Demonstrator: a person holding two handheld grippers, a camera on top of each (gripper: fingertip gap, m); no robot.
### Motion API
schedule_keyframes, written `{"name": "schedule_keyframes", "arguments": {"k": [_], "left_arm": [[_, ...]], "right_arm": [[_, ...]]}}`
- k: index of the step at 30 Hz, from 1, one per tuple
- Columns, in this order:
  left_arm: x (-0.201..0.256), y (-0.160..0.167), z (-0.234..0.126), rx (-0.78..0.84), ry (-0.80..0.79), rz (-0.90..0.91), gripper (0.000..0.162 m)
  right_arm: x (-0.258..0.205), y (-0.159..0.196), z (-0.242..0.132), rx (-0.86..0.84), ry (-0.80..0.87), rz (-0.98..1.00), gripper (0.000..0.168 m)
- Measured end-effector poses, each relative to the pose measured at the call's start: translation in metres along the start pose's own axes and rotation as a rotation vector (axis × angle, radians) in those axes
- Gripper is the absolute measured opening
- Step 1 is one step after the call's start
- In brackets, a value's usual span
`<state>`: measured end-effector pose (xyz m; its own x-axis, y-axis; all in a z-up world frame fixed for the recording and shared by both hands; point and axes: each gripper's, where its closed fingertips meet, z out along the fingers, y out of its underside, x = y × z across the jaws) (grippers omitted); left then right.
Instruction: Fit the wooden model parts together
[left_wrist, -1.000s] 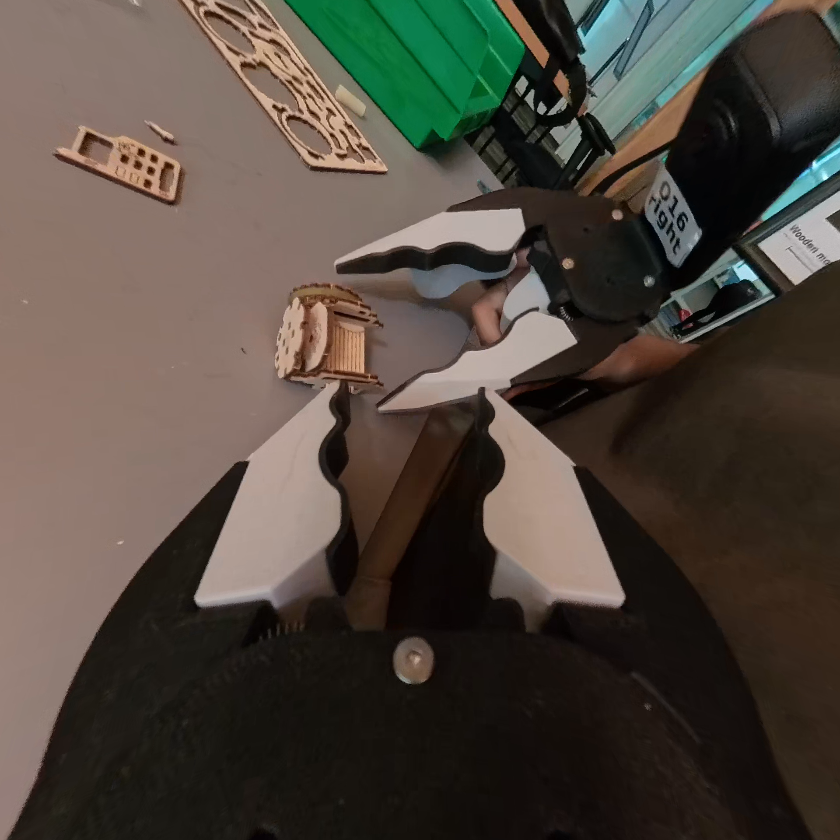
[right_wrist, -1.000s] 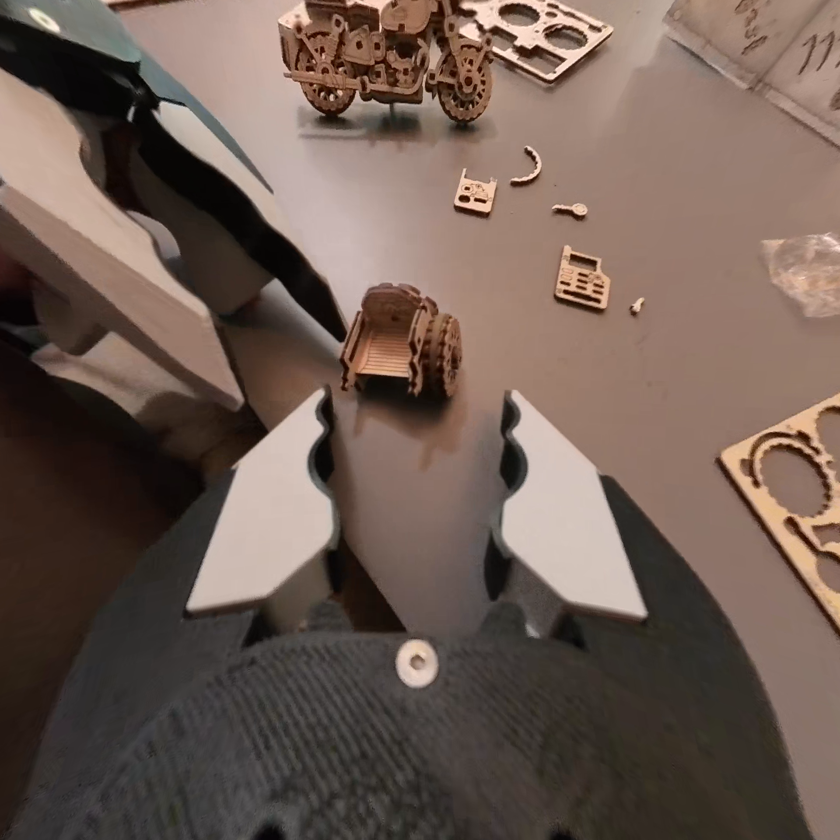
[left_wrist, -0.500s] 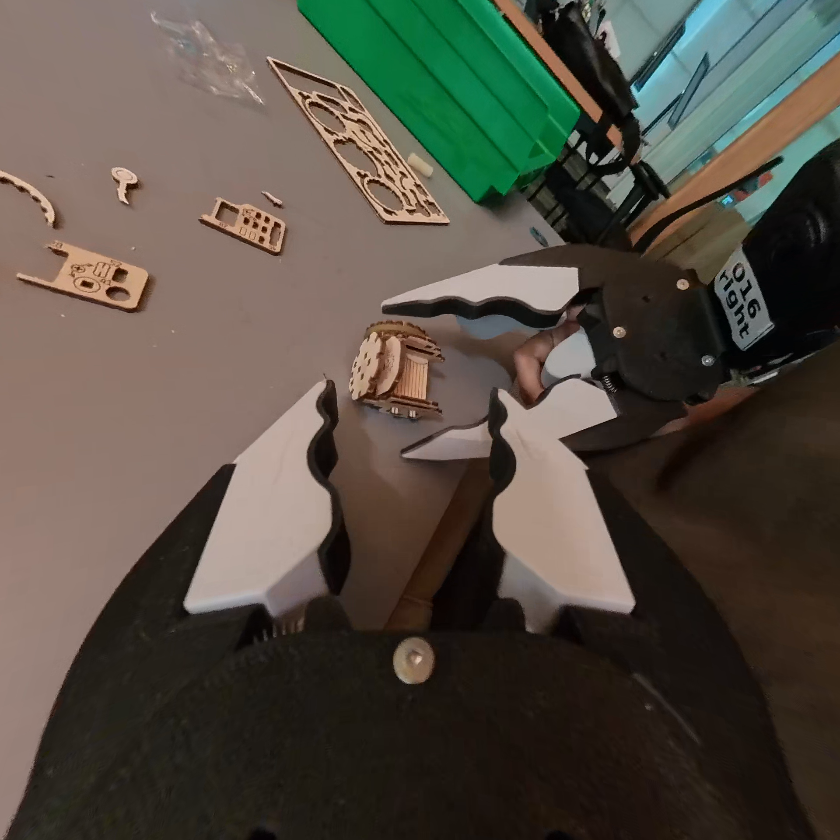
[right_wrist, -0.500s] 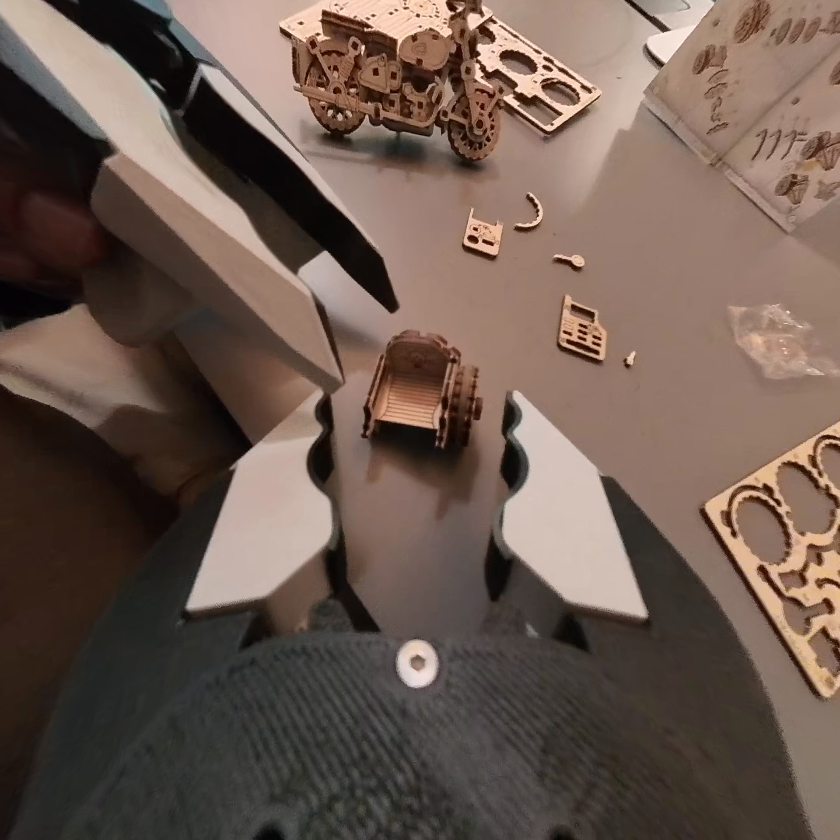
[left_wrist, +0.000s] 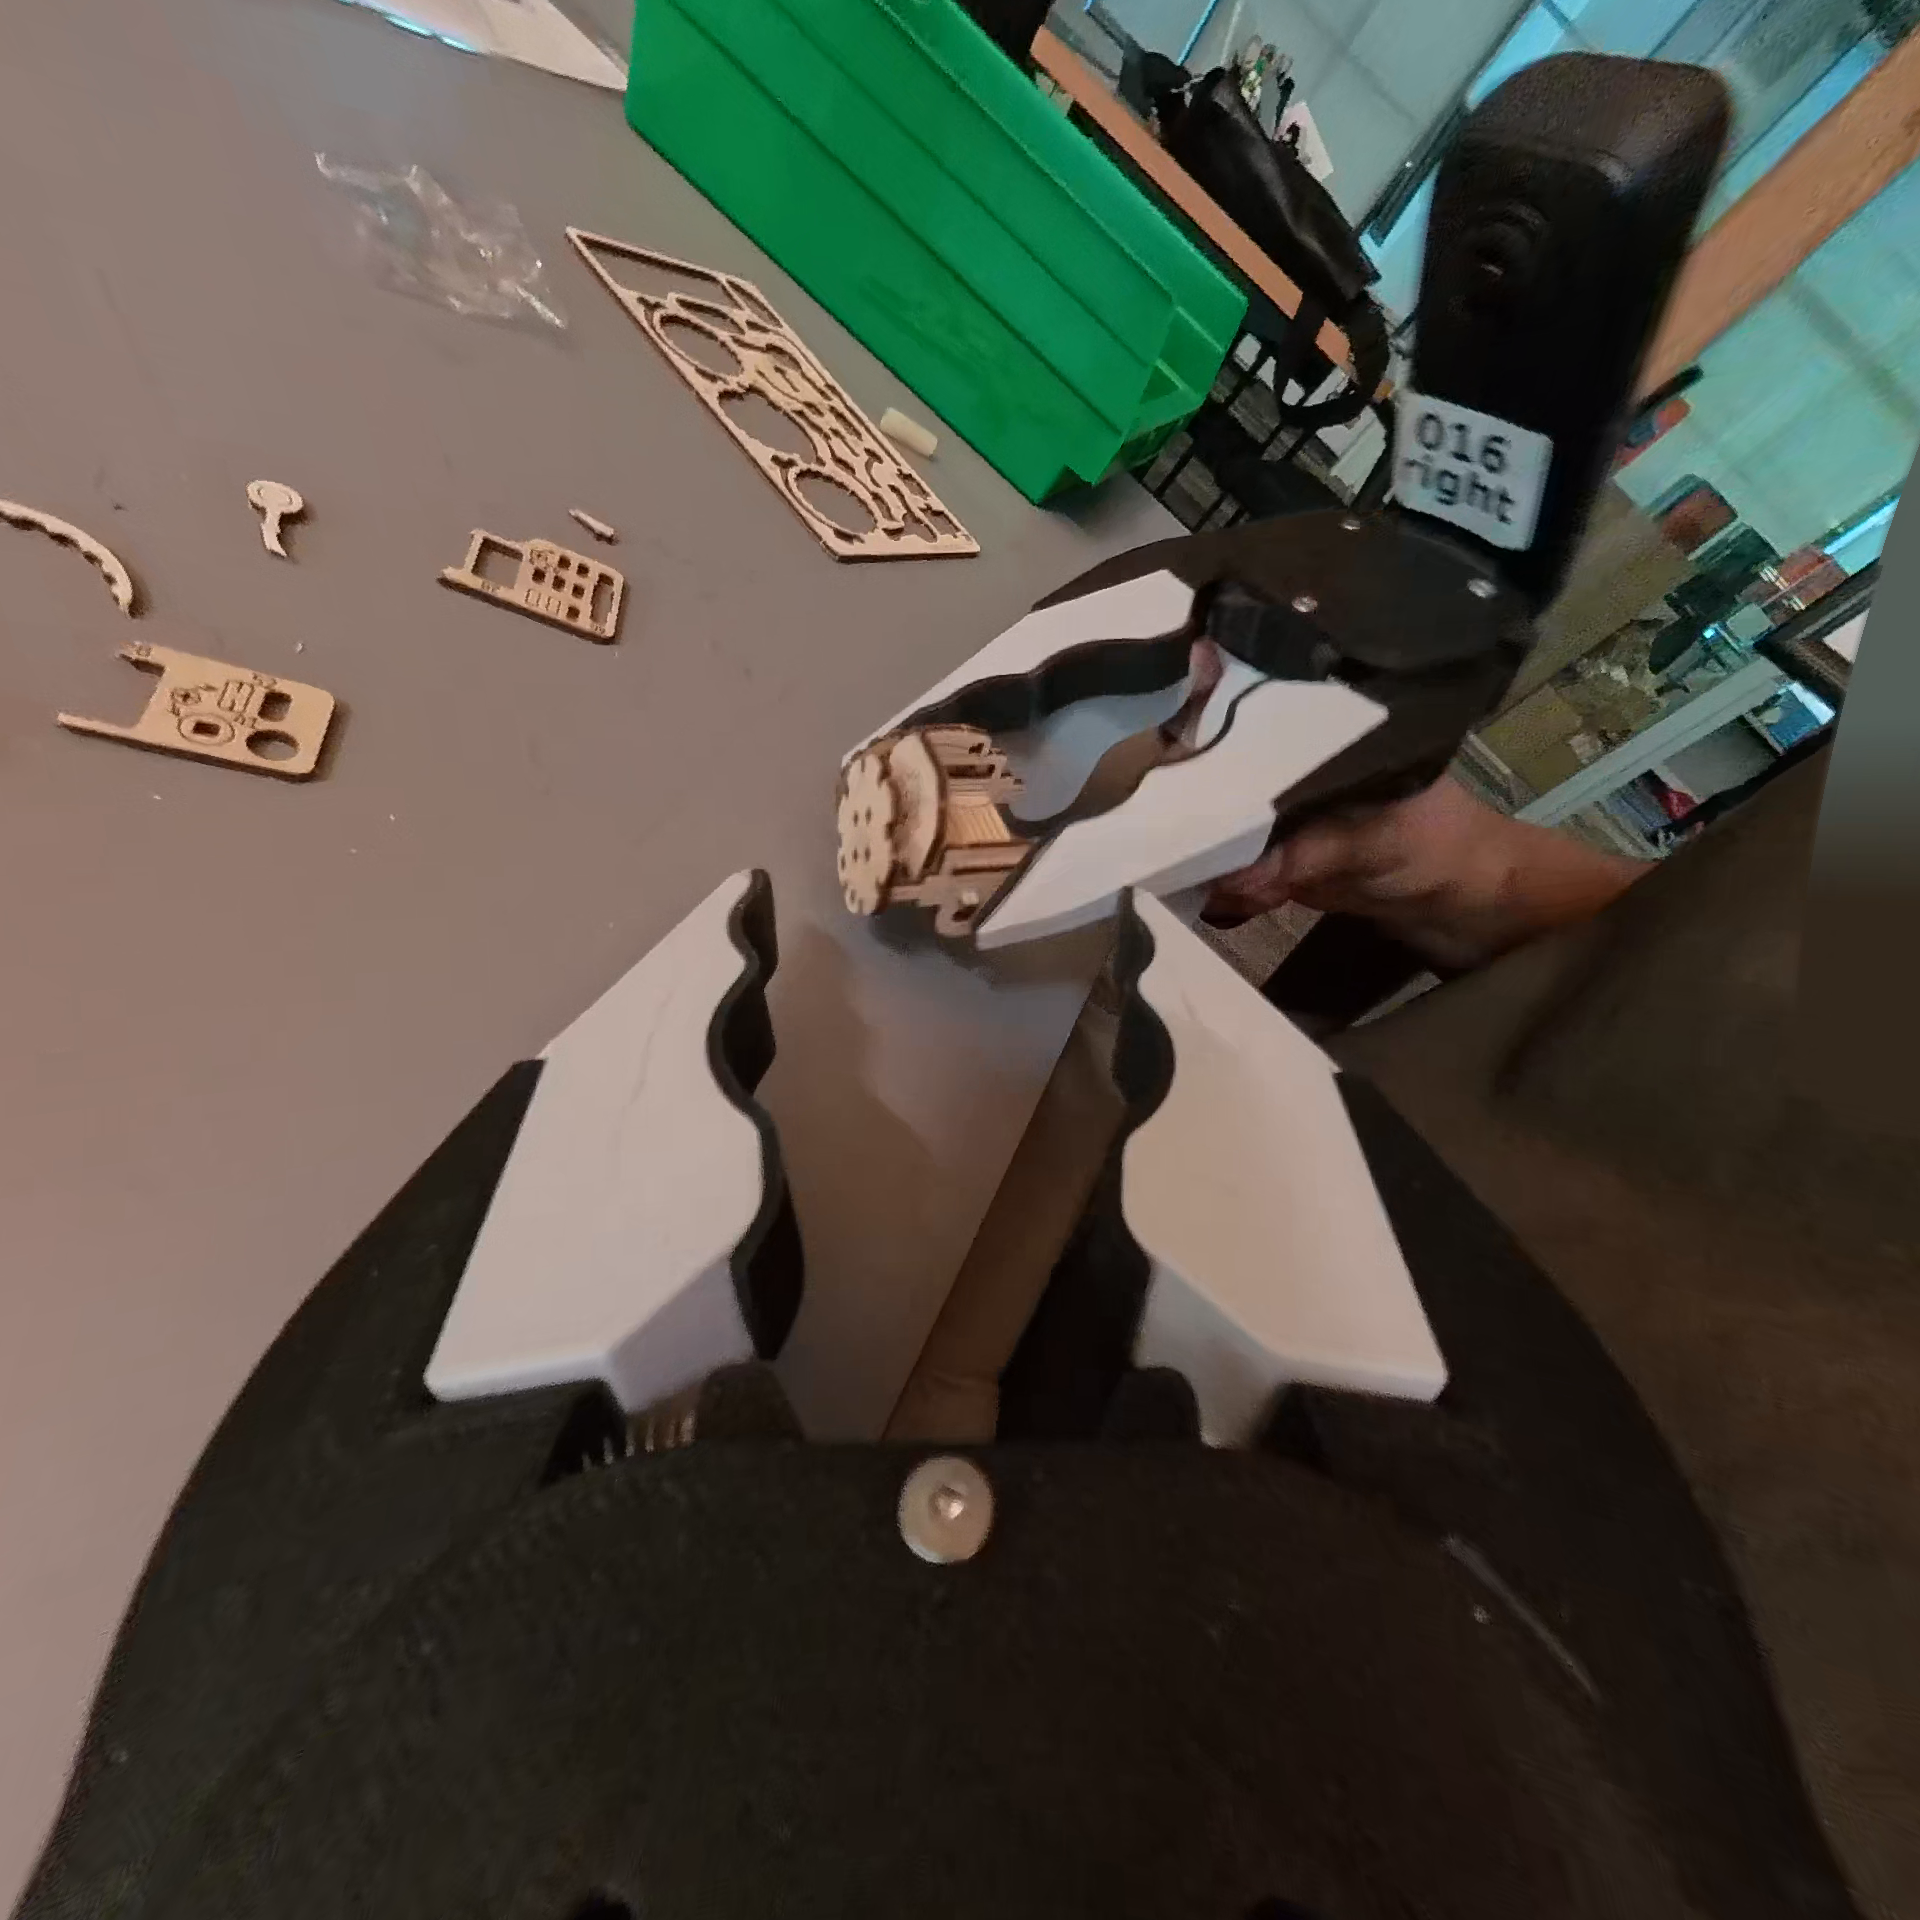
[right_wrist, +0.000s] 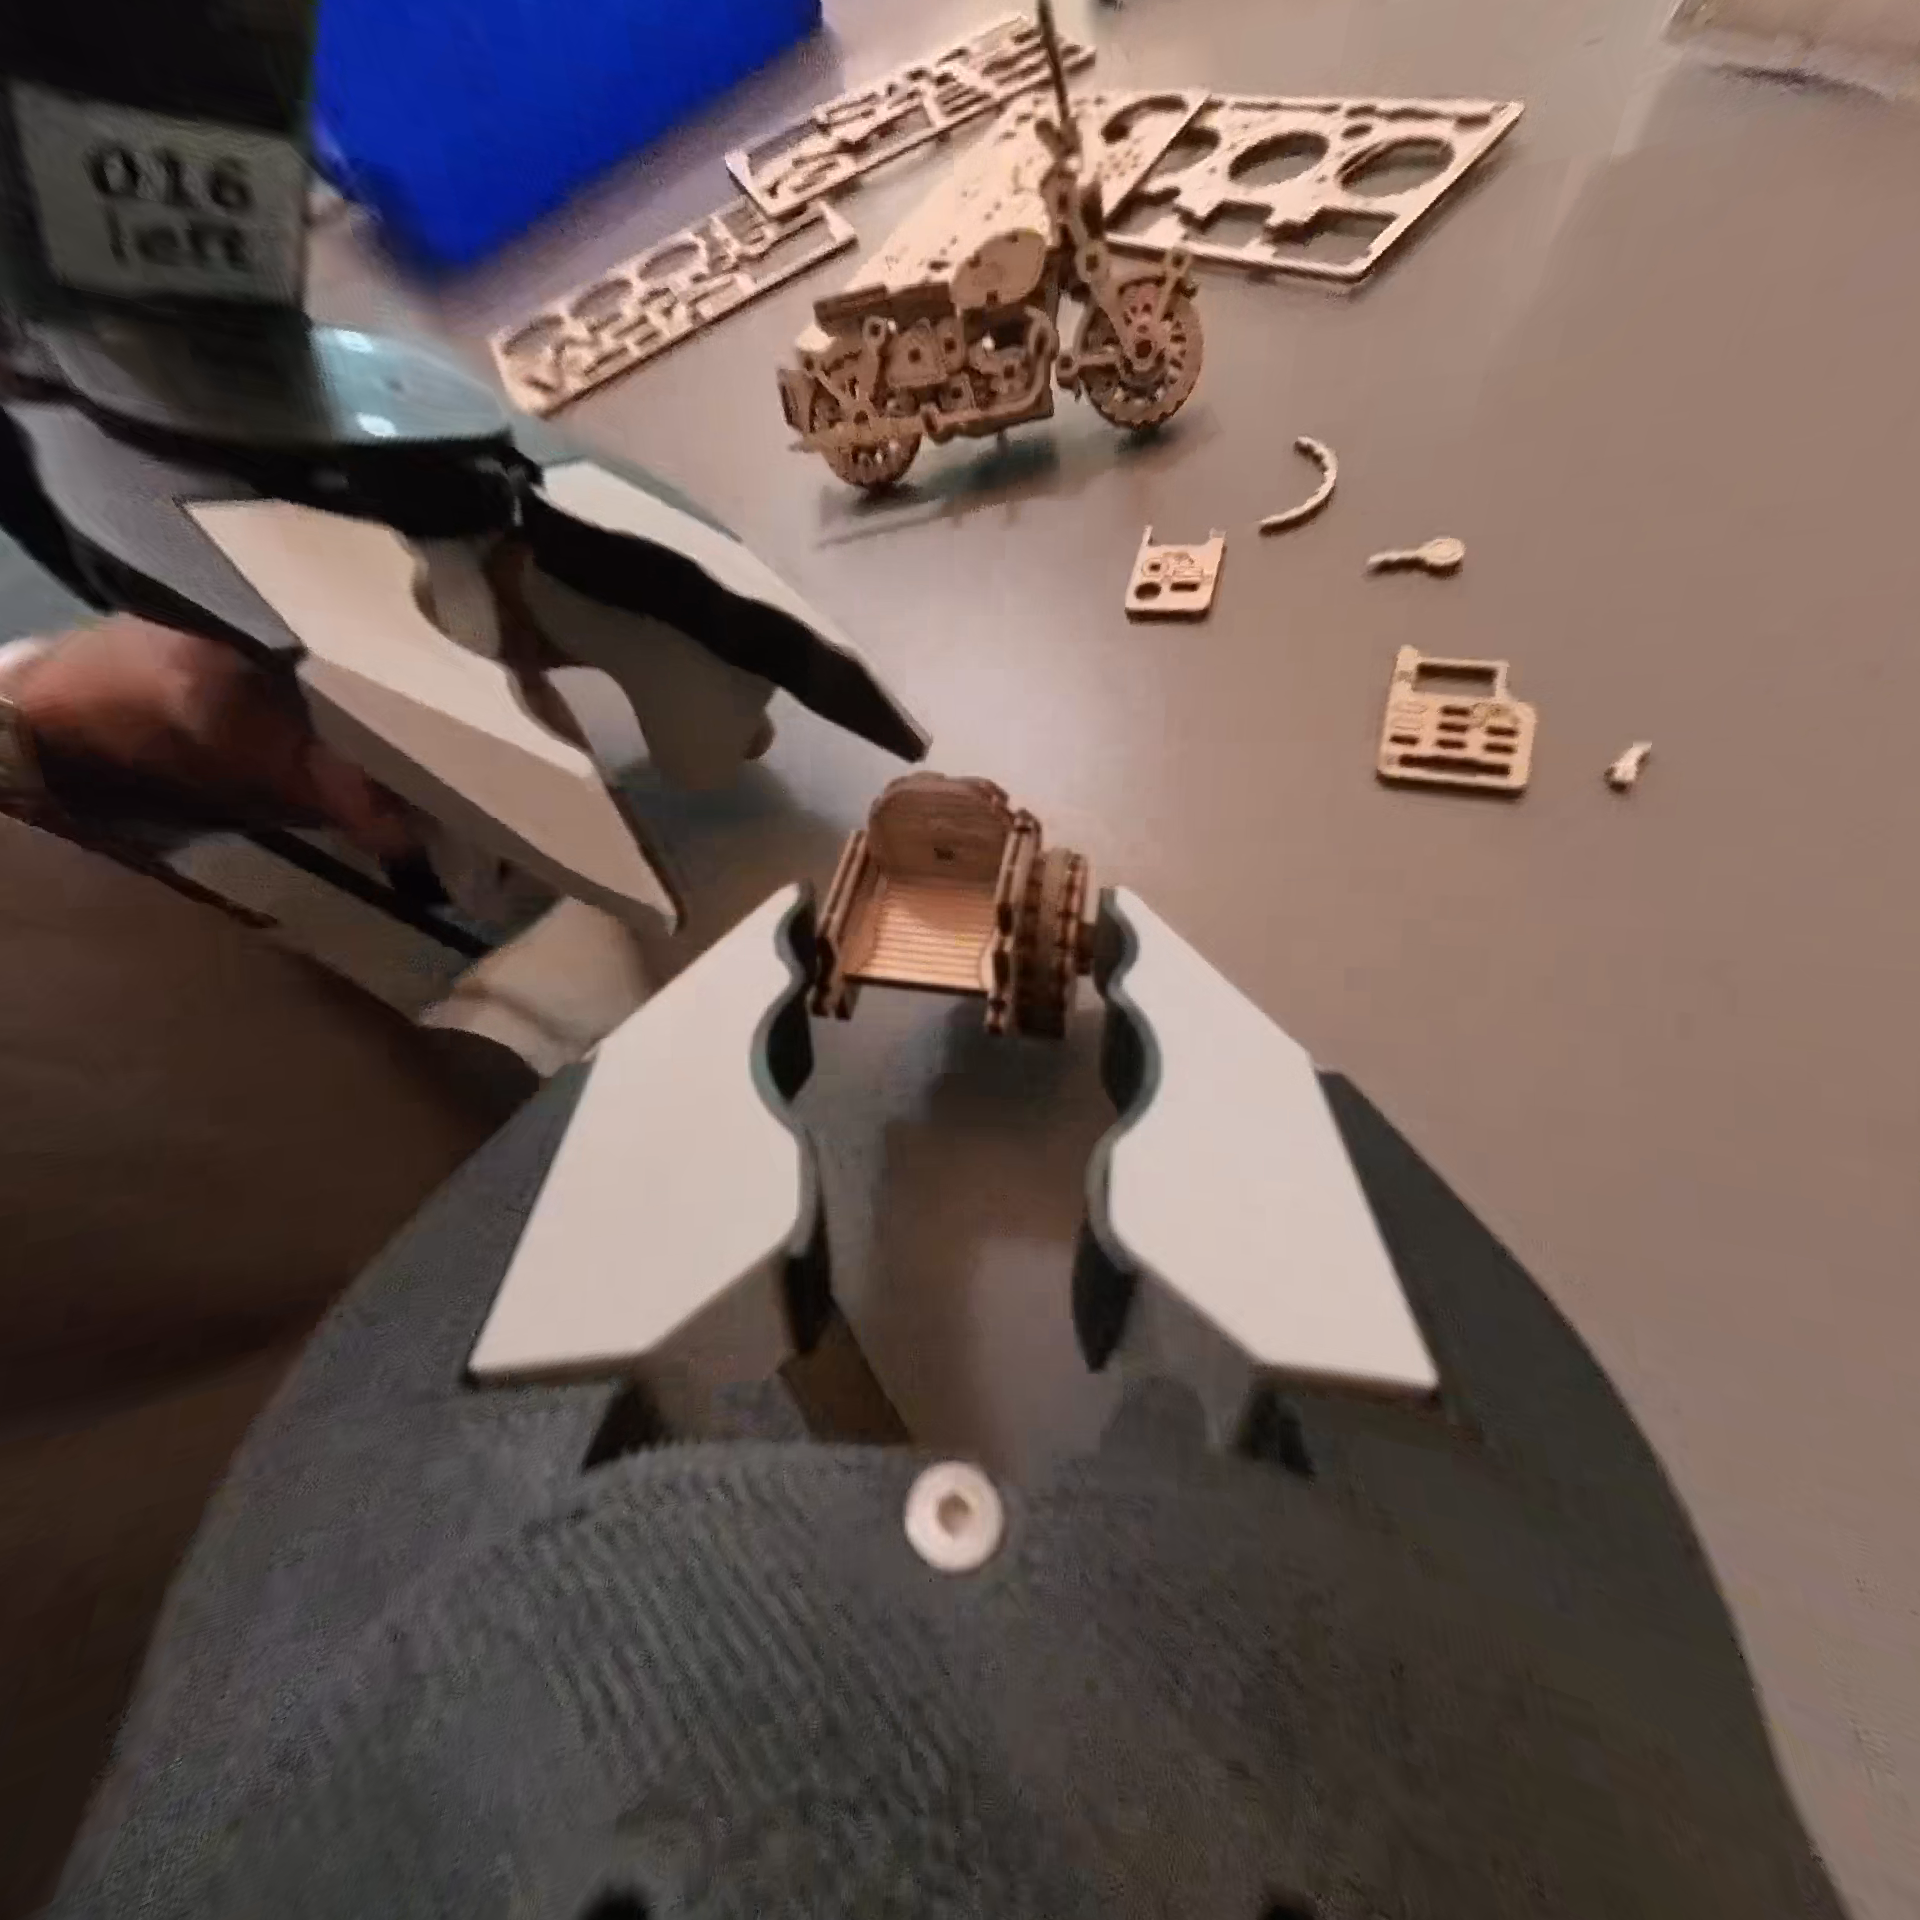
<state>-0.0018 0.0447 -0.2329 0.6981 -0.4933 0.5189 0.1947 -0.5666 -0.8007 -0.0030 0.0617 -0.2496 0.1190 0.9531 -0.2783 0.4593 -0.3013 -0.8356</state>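
A small wooden sidecar with a slatted seat and a gear wheel sits between the fingertips of my right gripper. The jaws touch it on both sides and hold it just above the grey table, with a shadow beneath. In the left wrist view the sidecar shows in the right gripper. My left gripper is open and empty, close beside the sidecar; it also shows in the right wrist view. A built wooden motorcycle stands farther back.
Loose flat wooden parts and a curved strip lie right of the sidecar. Punched-out wooden sheets, a plastic bag, green bins and a blue bin lie beyond. The table's near edge runs under my left gripper.
My right gripper moved forward around the sidecar, closed on it and raised it slightly. My left gripper stayed open and shifted a little relative to the sidecar.
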Motion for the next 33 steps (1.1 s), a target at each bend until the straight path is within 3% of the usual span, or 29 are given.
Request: {"name": "schedule_keyframes", "arguments": {"k": [1, 6, 16, 33], "left_arm": [[0.001, 0.0, -0.001, 0.001, 0.012, 0.005, 0.055], [0.006, -0.004, -0.003, 0.018, 0.052, 0.006, 0.032], [0.017, -0.006, 0.002, 0.038, 0.102, -0.016, 0.009], [0.013, -0.011, -0.003, 0.073, 0.128, -0.098, 0.001]], "right_arm": [[-0.003, -0.003, -0.003, 0.026, -0.065, 0.07, 0.052], [-0.011, -0.012, -0.018, 0.104, -0.308, 0.339, 0.052], [-0.019, -0.005, -0.016, 0.07, -0.386, 0.43, 0.052], [-0.013, -0.004, -0.013, 0.075, -0.369, 0.47, 0.051]]}}
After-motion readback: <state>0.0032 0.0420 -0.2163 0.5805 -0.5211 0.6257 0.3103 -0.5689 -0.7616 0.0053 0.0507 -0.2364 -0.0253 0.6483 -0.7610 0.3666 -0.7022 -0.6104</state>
